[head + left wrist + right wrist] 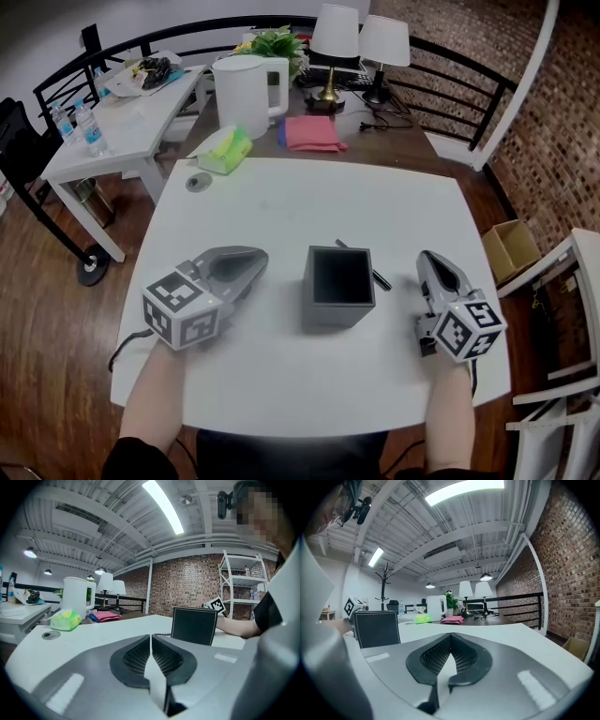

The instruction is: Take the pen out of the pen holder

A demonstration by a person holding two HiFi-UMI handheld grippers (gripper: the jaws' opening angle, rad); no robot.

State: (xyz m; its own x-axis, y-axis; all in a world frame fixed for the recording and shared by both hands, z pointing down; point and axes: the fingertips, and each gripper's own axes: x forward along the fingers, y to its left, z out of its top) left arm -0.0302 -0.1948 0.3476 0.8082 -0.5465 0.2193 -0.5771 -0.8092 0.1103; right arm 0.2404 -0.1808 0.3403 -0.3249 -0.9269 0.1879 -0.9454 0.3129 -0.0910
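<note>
The black square pen holder (338,286) stands upright at the middle of the white table (281,206), and its inside looks dark and empty. A black pen (378,277) lies flat on the table by the holder's far right corner, partly hidden behind it. My left gripper (260,259) rests low to the holder's left, shut with nothing between its pads. To the right of the holder and the pen, my right gripper (427,256) is also shut and empty. The holder (194,626) shows ahead and to the right in the left gripper view, and the holder (376,628) sits at the left in the right gripper view.
A green tissue pack (225,150) and a round cable port (197,182) lie at the table's far left. Beyond stand a white kettle (246,94), a pink cloth (313,133), two lamps (336,37) and a plant. A white side table (122,122) stands left; railings and white chairs flank the right.
</note>
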